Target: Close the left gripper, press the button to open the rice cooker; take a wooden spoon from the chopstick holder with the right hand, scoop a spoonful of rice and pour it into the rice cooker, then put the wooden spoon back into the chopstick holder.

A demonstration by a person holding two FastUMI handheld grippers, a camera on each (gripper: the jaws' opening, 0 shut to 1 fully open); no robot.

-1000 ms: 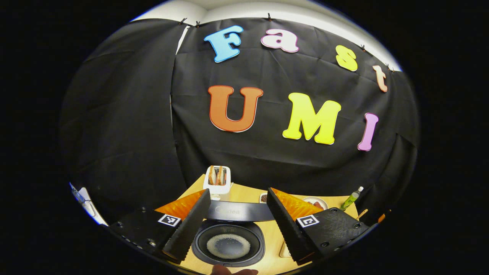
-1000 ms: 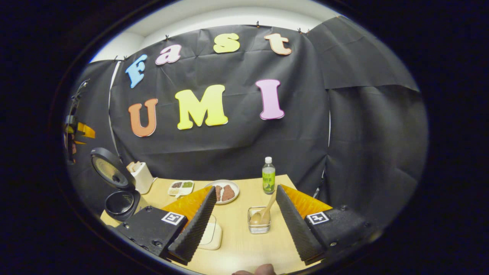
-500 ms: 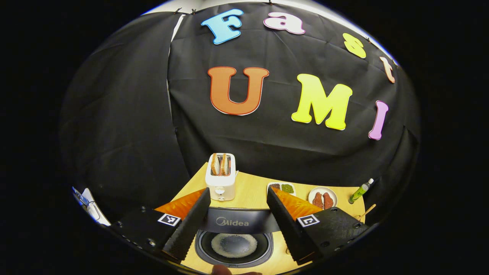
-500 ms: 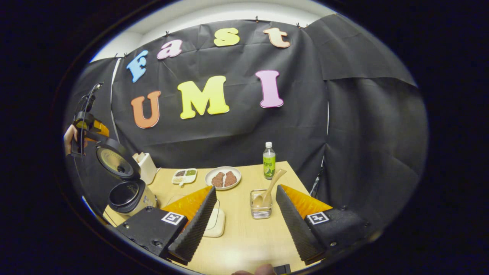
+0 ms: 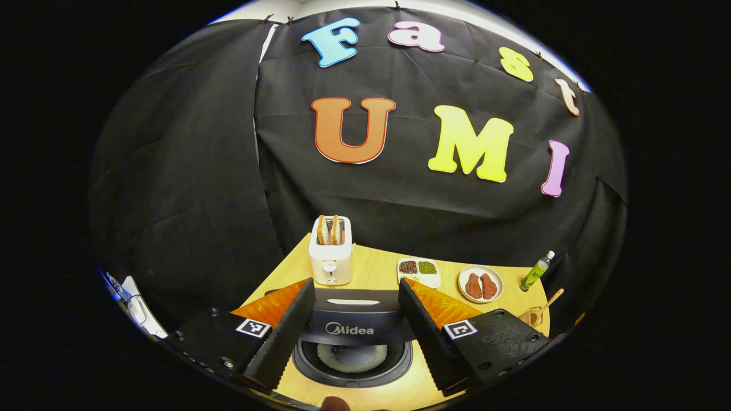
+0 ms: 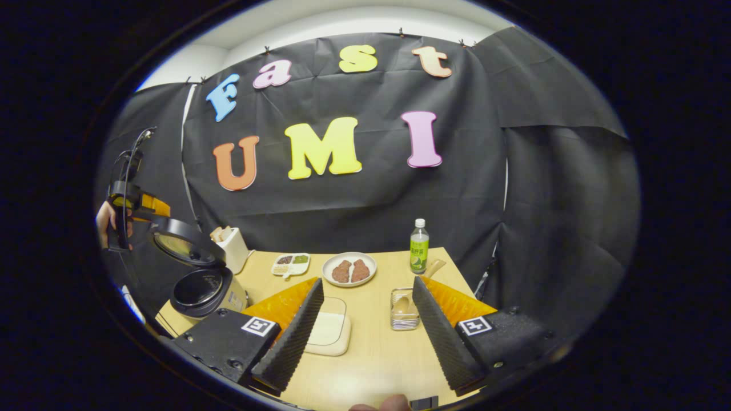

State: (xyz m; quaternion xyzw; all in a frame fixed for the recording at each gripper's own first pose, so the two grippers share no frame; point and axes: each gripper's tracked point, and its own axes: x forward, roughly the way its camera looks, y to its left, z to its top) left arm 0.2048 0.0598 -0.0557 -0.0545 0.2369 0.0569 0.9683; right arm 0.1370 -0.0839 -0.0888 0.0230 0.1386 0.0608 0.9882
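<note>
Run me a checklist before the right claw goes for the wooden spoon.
1. Rice cooker open: ok, lid is raised off the pot.
2. Wooden spoon in the chopstick holder: ok.
3. Right claw open: ok, fingers wide apart, nothing between them.
4. Way to the holder: ok, it stands just ahead, beside the claw's right finger.
5. Left claw clear of the lid: cannot tell, it hangs close to the lid's top edge.
6. Rice to scoop located: cannot tell.
</note>
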